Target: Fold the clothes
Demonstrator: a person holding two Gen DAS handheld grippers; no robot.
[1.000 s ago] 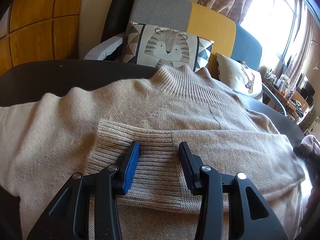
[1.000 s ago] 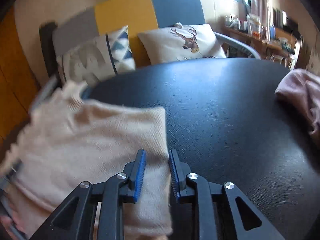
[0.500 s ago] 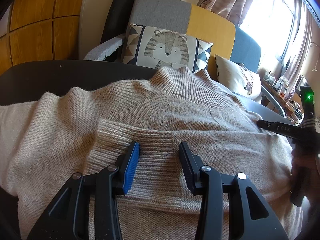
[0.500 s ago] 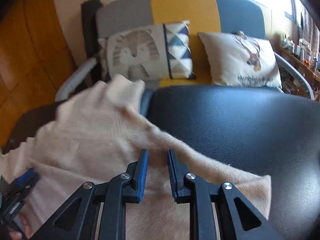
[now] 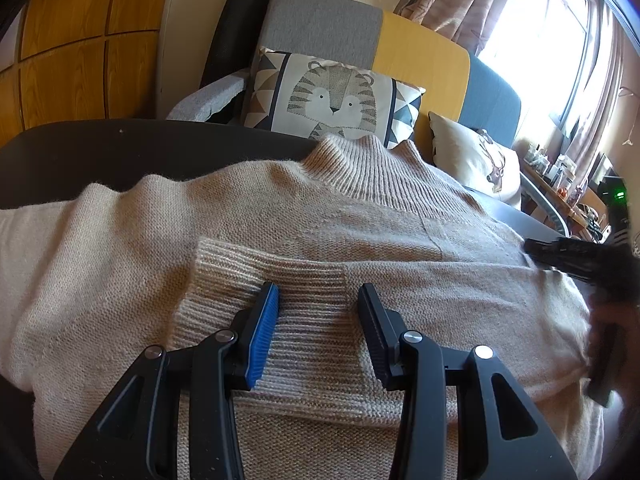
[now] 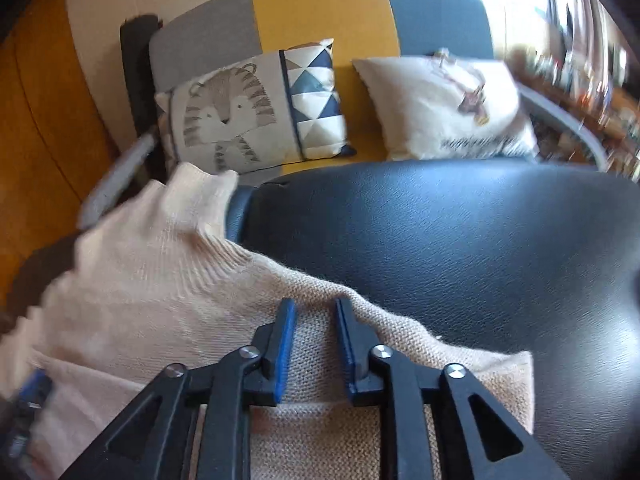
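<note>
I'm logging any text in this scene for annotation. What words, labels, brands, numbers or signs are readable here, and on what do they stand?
Nothing here can be read as words.
Deer cushion: a dark line of lettering under the deer picture, too blurred to read.
Tiger cushion: picture and triangle pattern only, no text.
Beige sweater: no label or tag visible.
Bottles on the shelf by the window: too small to tell.
</note>
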